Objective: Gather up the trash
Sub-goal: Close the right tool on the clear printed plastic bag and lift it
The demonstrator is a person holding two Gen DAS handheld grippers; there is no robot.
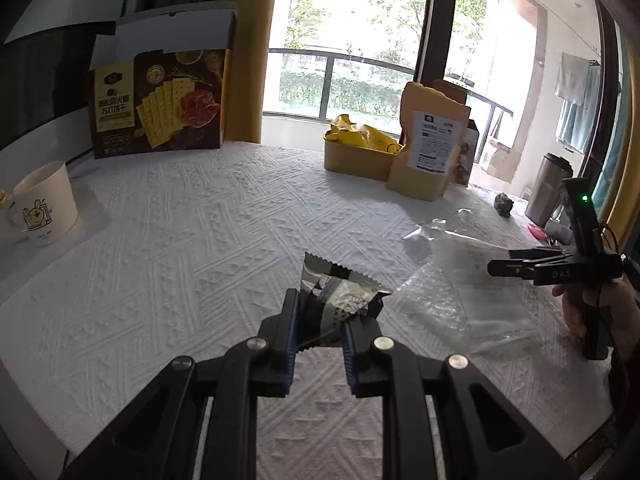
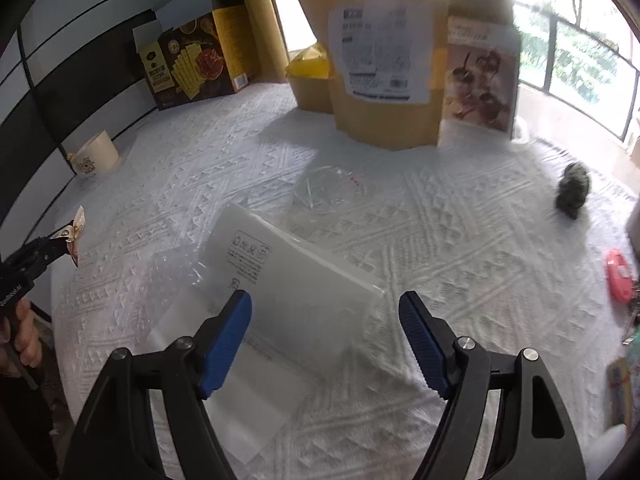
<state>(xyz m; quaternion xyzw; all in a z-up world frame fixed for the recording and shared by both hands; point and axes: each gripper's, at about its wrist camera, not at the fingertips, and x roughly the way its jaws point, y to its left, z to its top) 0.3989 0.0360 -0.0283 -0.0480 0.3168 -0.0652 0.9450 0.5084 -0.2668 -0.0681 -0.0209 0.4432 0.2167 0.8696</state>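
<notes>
now we tilt both downward: left gripper [image 1: 320,316] clamps the snack wrapper [image 1: 340,296], right gripper [image 2: 325,316] gapes wide, empty, over the clear plastic bag [image 2: 288,280].

table [image 1: 160,240] surface: white embossed covering, fills the lower frame. window [image 1: 352,40]: large, upper centre, bright daylight, green trees beyond. balcony railing [image 1: 340,60]: dark, crosses the glass. curtain [image 1: 248,60]: yellow, left of the window. wall [image 1: 36,72]: dark and pale panels, upper left. laundry [image 1: 580,100]: hanging, upper right.
</notes>
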